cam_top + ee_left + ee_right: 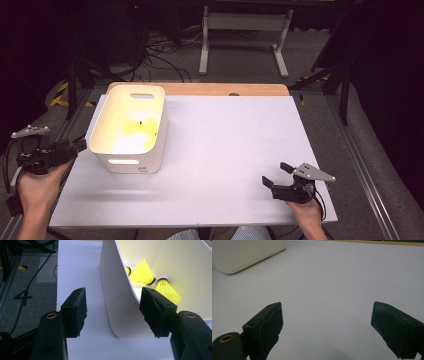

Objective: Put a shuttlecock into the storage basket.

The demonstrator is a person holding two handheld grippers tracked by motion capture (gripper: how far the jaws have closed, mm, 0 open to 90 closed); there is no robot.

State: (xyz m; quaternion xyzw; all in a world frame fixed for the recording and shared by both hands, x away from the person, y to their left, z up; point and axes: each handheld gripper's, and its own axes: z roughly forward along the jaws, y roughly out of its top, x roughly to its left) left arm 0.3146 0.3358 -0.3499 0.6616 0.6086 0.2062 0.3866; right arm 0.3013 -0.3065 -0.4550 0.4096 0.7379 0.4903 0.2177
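Note:
A white plastic bin (131,129) stands on the left part of the white table top (225,150). Two yellow shuttlecocks (141,271) (168,290) lie on its floor; from above they are a yellow patch (137,125). My left gripper (75,147) hovers at the table's left edge, right by the bin's near left corner. In the left gripper view the jaws (113,302) are open, one on each side of the bin's wall (117,302), with gaps between pads and wall. My right gripper (276,174) rests open near the front right, with bare table between its jaws (327,315).
A wooden strip (225,89) borders the table's far side. Beyond it are floor cables (160,55) and a white metal stand (245,22). Metal rails (360,165) run along the right side. Grey floor (27,290) lies left of the table.

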